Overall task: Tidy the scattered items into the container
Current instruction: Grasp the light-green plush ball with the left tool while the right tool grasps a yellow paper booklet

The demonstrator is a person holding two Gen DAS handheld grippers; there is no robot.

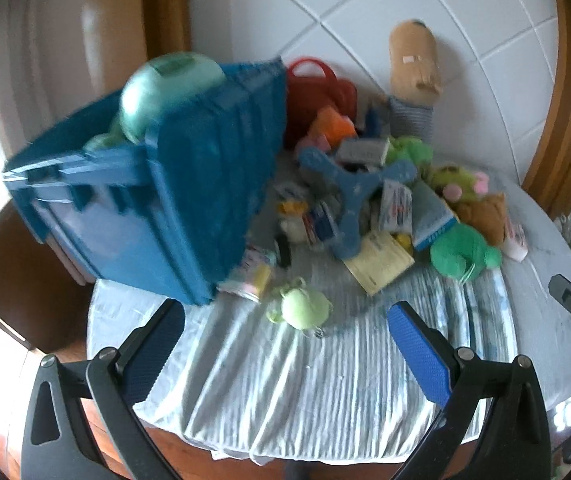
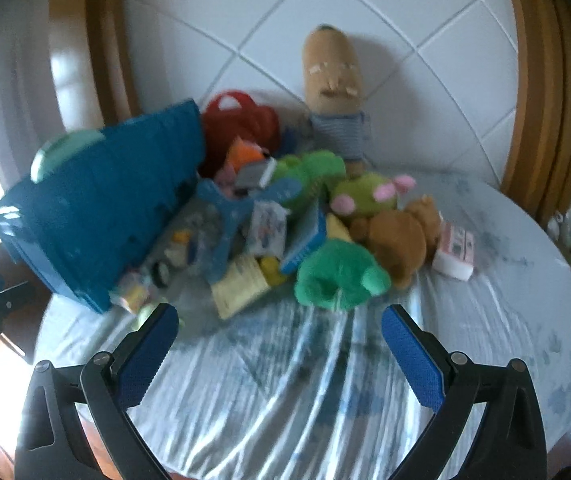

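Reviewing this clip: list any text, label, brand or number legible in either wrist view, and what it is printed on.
No text is legible in either view.
Yellow paper sheet: printed lines, too blurred to read.
White packet with red and blue print: unreadable.
Pink-and-white box: markings blurred.
Small can beside the tilted blue crate: label unreadable.
Both grippers, left and right, carry no visible markings.

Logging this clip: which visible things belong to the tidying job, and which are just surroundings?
Job: blue bin, tilted; green plush; brown bear; blue three-armed toy; small pale green toy; both open hand-held grippers.

Surroundings: tablecloth; tiled wall.
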